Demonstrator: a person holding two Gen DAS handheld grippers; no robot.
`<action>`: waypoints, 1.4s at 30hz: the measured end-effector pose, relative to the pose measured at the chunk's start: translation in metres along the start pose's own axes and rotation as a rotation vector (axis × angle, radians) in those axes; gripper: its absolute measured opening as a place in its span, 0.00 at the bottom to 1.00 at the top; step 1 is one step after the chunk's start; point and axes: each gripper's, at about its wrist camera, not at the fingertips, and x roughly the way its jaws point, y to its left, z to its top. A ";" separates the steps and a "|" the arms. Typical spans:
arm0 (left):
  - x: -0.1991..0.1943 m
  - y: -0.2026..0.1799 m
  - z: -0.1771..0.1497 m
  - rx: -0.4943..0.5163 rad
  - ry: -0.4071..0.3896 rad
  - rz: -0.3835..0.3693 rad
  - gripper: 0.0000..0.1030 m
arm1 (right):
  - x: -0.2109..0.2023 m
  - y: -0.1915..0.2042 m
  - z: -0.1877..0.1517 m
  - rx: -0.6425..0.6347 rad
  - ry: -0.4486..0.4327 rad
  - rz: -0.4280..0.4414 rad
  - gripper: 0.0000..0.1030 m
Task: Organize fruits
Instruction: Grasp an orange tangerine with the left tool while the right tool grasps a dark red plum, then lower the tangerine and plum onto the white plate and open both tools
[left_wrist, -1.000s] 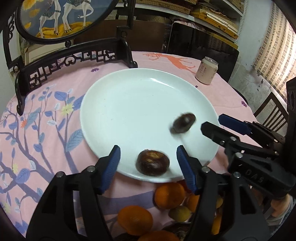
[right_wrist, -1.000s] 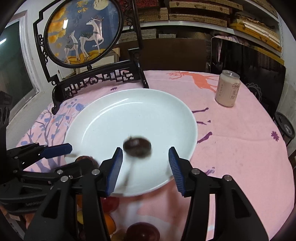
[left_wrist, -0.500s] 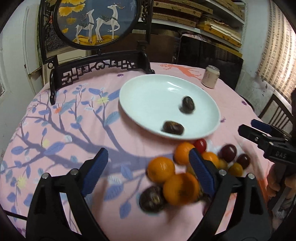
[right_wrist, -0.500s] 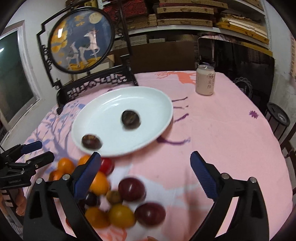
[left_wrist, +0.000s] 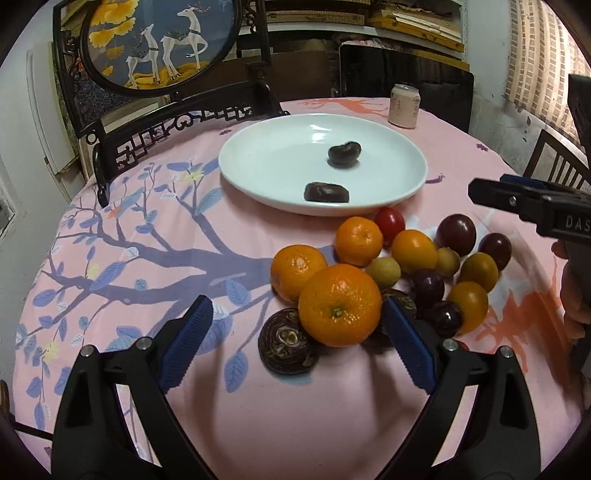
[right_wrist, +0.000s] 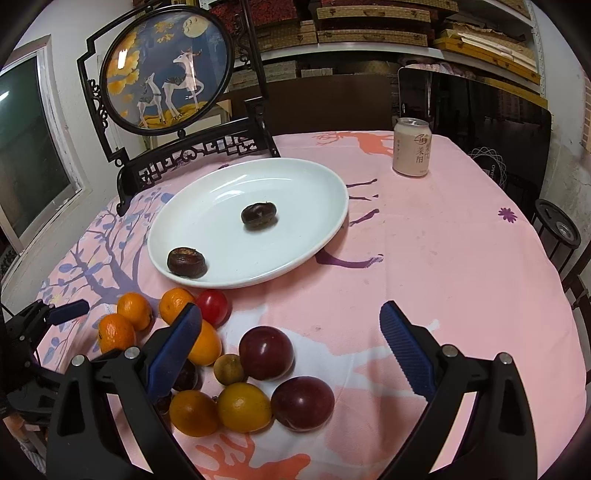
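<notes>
A white plate (left_wrist: 258, 155) (right_wrist: 325, 192) on the pink tablecloth holds two dark brown fruits (left_wrist: 326, 192) (right_wrist: 186, 261), the second one (left_wrist: 344, 153) (right_wrist: 259, 216) nearer its middle. In front of the plate lies a pile of several fruits: oranges (left_wrist: 339, 305) (right_wrist: 117, 332), purple plums (right_wrist: 266, 352), yellow ones (right_wrist: 243, 407) and a red tomato (right_wrist: 211, 307). My left gripper (left_wrist: 295, 343) is open above the near edge of the pile, with a big orange and a dark round fruit (left_wrist: 289, 342) between its fingers, not pressed. My right gripper (right_wrist: 290, 349) is open over the plums.
A pale drink can (right_wrist: 412, 152) (left_wrist: 404, 106) stands at the far right of the table. A black carved stand with a round deer picture (right_wrist: 166, 70) rises behind the plate. A chair (left_wrist: 554, 162) is beyond the table's right edge.
Both grippers opened wide, left their dark fruits on the plate and drew back toward me, so the fruit pile now lies between their fingers.
</notes>
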 end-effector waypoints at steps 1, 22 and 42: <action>-0.001 0.001 0.000 -0.003 -0.008 -0.010 0.87 | 0.001 0.000 -0.001 0.000 0.006 0.004 0.94; -0.004 -0.007 0.002 0.011 -0.009 -0.120 0.45 | 0.039 -0.003 -0.016 0.036 0.185 0.108 0.49; 0.043 0.012 0.096 -0.097 -0.011 -0.074 0.45 | 0.042 0.001 0.049 0.111 0.028 0.144 0.37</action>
